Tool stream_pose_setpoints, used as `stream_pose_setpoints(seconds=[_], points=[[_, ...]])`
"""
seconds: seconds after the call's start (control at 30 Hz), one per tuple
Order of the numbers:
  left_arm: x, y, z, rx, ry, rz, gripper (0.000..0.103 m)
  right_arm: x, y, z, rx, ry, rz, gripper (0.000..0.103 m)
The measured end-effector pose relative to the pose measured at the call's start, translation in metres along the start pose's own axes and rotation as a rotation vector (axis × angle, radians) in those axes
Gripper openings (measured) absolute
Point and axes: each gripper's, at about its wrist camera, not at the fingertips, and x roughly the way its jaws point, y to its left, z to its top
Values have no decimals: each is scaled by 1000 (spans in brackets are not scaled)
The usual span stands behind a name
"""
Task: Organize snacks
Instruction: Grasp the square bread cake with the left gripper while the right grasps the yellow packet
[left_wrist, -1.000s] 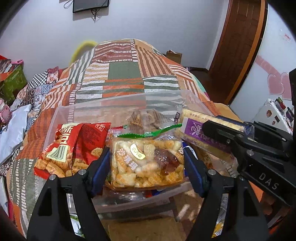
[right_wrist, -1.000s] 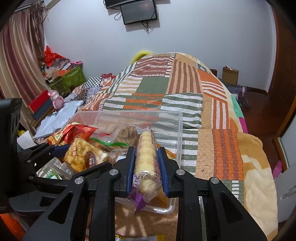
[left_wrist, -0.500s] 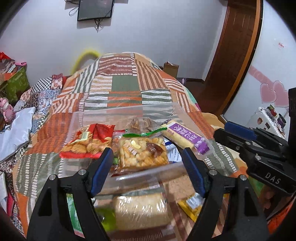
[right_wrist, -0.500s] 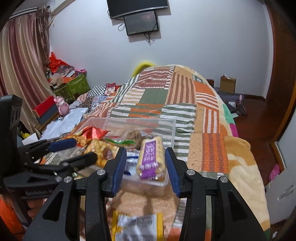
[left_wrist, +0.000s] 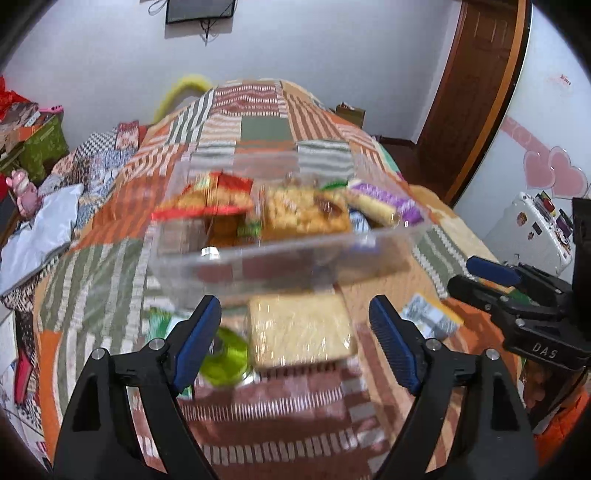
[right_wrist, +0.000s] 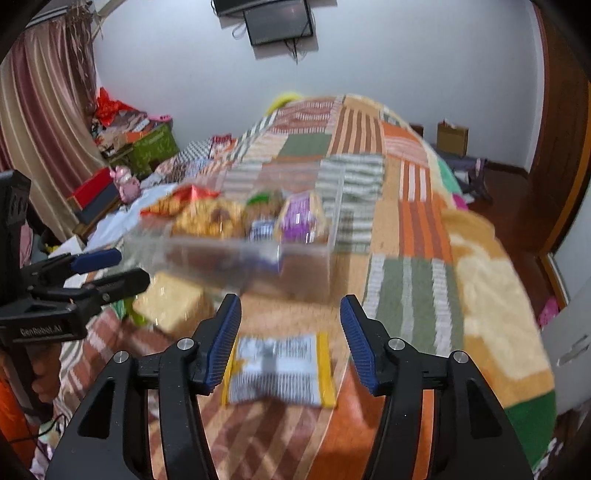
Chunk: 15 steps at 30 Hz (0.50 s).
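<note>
Room's lit pretty evenly, soft indoor light, no hard shadows on the patchwork quilt (left_wrist: 266, 129). Both my wrist views are smeared with motion blur: the clear plastic bin (left_wrist: 288, 258) and the snack packs in it look streaky, and so does the white-and-yellow packet (right_wrist: 279, 363). My own blue finger pads (right_wrist: 223, 343) stay sharp. The fisheye bends the door frame (left_wrist: 506, 92), with black vignette in the corners. There's a small glare spot on the bin's rim.
</note>
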Motion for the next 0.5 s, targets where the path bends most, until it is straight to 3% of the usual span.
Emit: stream_pose_setpoints(seconds=[0.23,0.33,0.5], points=[[14,-2,-22,-4,63,-18,82,23,6,-28,-11,103,15,53],[20,-3,-26,2,75,-27,82,25,8,-33,-13,108,25,69],[29,-11,-24,21,85,-29,83,31,13,-36,-53,115,10,78]])
